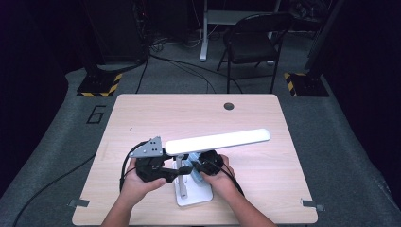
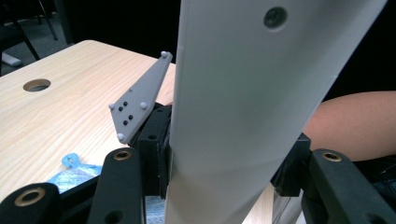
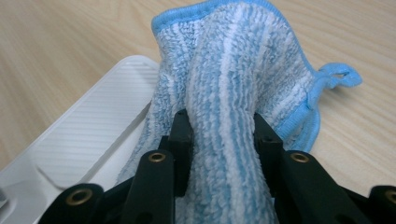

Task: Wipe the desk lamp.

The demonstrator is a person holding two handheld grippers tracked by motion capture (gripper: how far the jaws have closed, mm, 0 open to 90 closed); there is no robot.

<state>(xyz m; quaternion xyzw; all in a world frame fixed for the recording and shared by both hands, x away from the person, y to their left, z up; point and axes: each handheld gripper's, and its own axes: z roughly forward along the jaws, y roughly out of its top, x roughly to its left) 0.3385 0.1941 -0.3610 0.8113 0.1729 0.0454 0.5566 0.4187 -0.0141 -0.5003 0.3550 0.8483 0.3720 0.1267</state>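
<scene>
A white desk lamp stands near the table's front edge, its long head lying level above its flat base. My left gripper is shut on the lamp's upright arm, with a pad pressing on either side of the white bar. My right gripper is shut on a blue-and-white striped cloth that bunches up between its pads. This cloth hangs over the edge of the ribbed base onto the wood. From above, the right gripper and cloth sit just right of the lamp's arm.
The light wooden table has a round cable hole near its far edge. A black folding chair and cables lie on the floor beyond. A forearm crosses behind the lamp in the left gripper view.
</scene>
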